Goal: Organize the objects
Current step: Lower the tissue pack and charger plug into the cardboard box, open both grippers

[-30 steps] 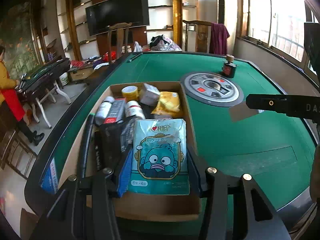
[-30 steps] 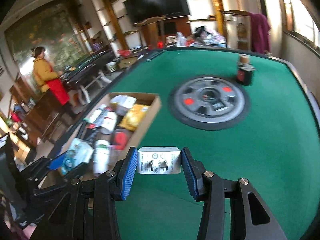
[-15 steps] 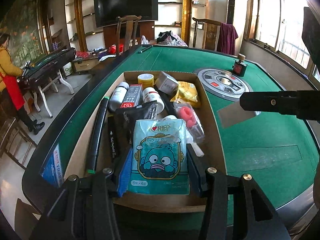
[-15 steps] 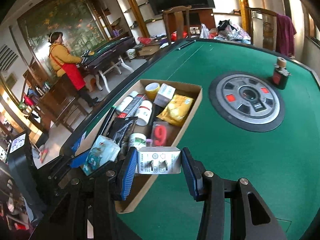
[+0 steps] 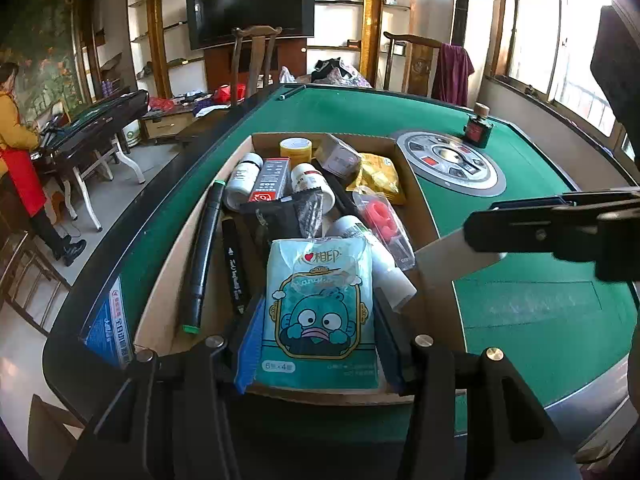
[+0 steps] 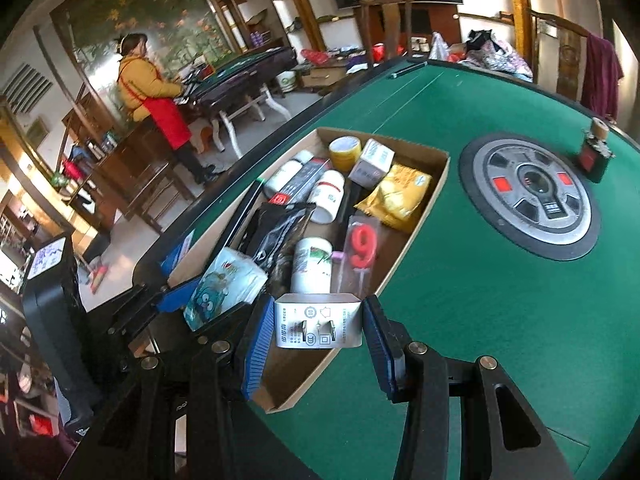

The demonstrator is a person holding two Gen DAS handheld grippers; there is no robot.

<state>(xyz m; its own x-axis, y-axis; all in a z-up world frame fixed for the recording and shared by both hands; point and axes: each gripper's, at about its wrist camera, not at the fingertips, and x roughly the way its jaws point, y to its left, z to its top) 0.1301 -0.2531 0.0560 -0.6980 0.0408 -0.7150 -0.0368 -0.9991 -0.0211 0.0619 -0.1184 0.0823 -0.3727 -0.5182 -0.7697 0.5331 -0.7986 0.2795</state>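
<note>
Both tools clamped on items over the cardboard box.

The left tool [image 5: 316,344] grips a teal tissue pack [image 5: 320,308] above the near end of the cardboard box [image 5: 424,216]. The right tool [image 6: 316,346] is clamped on a white plug adapter [image 6: 318,326] over the box's near corner. Inside lie bottles, markers, a yellow packet [image 6: 396,196] and a red "9" candle [image 6: 362,246]. The box sits on the green tabletop [image 6: 460,300].

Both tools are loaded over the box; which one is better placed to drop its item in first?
Probably the right. Its tool holds the white charger above bare floor at the cardboard box near corner. The left tool holds the tissue pack over already piled items.
</note>
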